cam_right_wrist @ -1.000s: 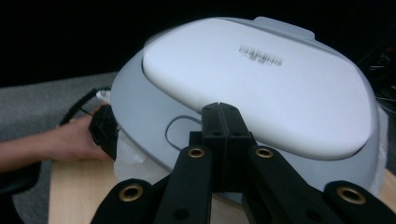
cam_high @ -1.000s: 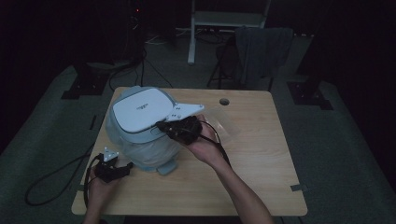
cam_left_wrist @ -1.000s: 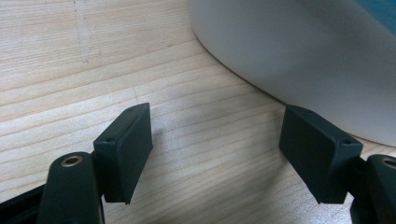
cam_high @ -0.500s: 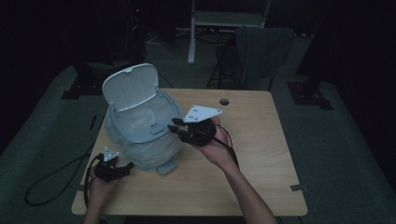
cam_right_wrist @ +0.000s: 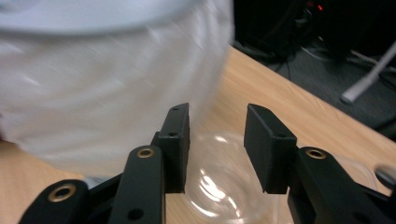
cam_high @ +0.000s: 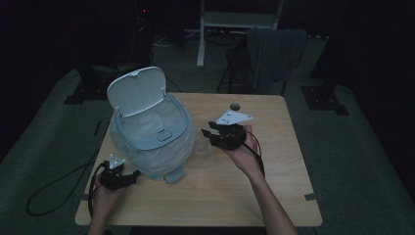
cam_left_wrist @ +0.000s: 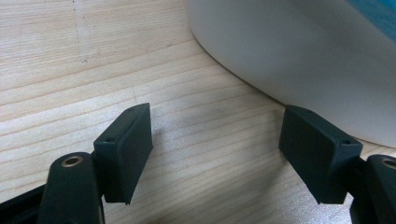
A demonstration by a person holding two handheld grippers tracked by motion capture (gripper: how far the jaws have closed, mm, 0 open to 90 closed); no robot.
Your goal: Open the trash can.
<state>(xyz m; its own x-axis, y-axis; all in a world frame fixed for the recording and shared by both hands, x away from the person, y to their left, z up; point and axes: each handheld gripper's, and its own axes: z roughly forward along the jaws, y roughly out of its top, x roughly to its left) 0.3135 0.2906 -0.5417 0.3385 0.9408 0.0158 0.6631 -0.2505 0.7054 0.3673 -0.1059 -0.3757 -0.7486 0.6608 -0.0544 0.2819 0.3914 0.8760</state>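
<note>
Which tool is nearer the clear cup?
The right tool: the clear cup lies just beyond its open jaws. The left tool sits by the bin's base.

Materials and finishes seen

Pale grained wood is shown by the table (cam_high: 274, 196); smooth plastic by the bin (cam_high: 147, 147); glossy clear plastic by the cup (cam_right_wrist: 224, 186).

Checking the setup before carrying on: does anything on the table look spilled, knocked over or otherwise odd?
Nothing stands out. The bin stands upright on the table with its lid swung open, and no spill or damage shows. A clear plastic cup lies beside it, in front of the open right hand-held gripper; whether it stands upright or lies tipped is hard to tell.
</note>
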